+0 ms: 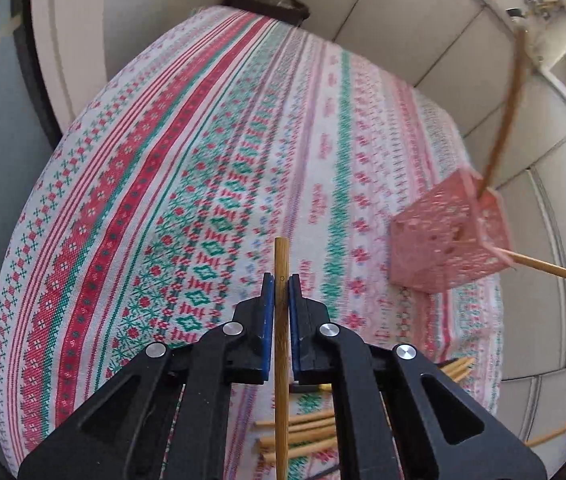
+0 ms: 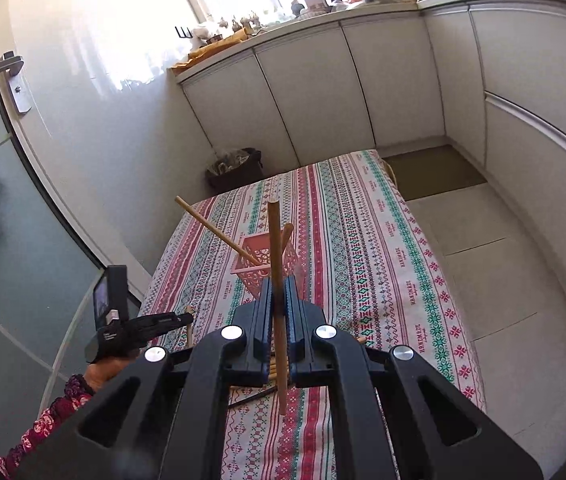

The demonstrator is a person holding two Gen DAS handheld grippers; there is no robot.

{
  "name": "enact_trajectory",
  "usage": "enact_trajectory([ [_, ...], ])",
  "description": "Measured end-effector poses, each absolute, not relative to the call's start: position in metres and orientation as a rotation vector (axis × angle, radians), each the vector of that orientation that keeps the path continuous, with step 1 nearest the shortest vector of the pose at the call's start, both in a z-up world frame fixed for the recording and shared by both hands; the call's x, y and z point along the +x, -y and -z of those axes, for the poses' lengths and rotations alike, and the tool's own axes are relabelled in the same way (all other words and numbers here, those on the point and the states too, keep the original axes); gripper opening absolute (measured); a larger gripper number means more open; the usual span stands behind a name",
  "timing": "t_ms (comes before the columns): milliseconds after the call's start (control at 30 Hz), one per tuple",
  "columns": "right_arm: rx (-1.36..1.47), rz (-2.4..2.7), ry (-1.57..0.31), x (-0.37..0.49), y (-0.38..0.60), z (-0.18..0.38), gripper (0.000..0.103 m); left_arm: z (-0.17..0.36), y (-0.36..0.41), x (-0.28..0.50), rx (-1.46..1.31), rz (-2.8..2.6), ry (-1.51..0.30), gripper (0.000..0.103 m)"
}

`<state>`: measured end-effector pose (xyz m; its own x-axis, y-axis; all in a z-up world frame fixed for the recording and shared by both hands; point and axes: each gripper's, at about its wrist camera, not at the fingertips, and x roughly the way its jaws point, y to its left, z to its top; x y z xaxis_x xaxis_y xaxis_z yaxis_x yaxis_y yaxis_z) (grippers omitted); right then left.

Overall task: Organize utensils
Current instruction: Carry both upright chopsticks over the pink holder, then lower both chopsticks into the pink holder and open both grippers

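Note:
My left gripper [image 1: 281, 280] is shut on a bamboo chopstick [image 1: 281, 256] that sticks up past its blue pads, above the patterned tablecloth [image 1: 163, 200]. To the right stands a pink perforated basket [image 1: 439, 236] with two chopsticks [image 1: 507, 108] leaning out of it. More chopsticks [image 1: 307, 432] lie loose on the cloth beneath the jaws. My right gripper [image 2: 279, 282] is shut on another chopstick [image 2: 274, 232], held upright just in front of the pink basket [image 2: 251, 254]. The left gripper [image 2: 189, 316] shows at the lower left of the right wrist view, held by a hand [image 2: 103, 372].
The table [image 2: 363, 240] is long and narrow, with white cabinets [image 2: 323, 92] behind and to the right. A dark bin [image 2: 235, 168] sits past its far end. A door with a handle [image 2: 7, 72] is on the left. Cluttered counter [image 2: 315, 0] above the cabinets.

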<state>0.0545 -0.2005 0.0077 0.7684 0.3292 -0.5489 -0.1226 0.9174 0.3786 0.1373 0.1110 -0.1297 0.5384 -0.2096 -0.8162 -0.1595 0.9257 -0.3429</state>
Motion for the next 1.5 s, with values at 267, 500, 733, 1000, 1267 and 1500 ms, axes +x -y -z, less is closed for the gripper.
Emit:
enact_trajectory([
  [267, 0.274, -0.222, -0.608, 0.049, 0.193, -0.026, 0.006, 0.013, -0.066, 0.042, -0.298, 0.239, -0.605, 0.006],
  [500, 0.210, -0.202, -0.568, 0.040, 0.184, -0.051, 0.006, -0.062, -0.030, 0.003, -0.217, 0.323, -0.365, 0.006],
  [733, 0.228, -0.254, -0.524, 0.041, 0.181, -0.091, 0.006, -0.103, -0.011, 0.018, -0.185, 0.336, -0.282, 0.006],
  [1000, 0.266, -0.276, -0.391, 0.066, 0.191, -0.154, 0.006, -0.135, 0.000, 0.065, -0.170, 0.302, -0.196, 0.006],
  [1267, 0.264, -0.238, -0.333, 0.118, 0.196, -0.148, 0.006, -0.097, 0.019, 0.141, -0.127, 0.219, -0.208, 0.006],
  [1500, 0.241, -0.248, -0.367, 0.160, 0.179, -0.106, 0.006, -0.030, 0.015, 0.174, -0.148, 0.211, -0.331, 0.013],
])
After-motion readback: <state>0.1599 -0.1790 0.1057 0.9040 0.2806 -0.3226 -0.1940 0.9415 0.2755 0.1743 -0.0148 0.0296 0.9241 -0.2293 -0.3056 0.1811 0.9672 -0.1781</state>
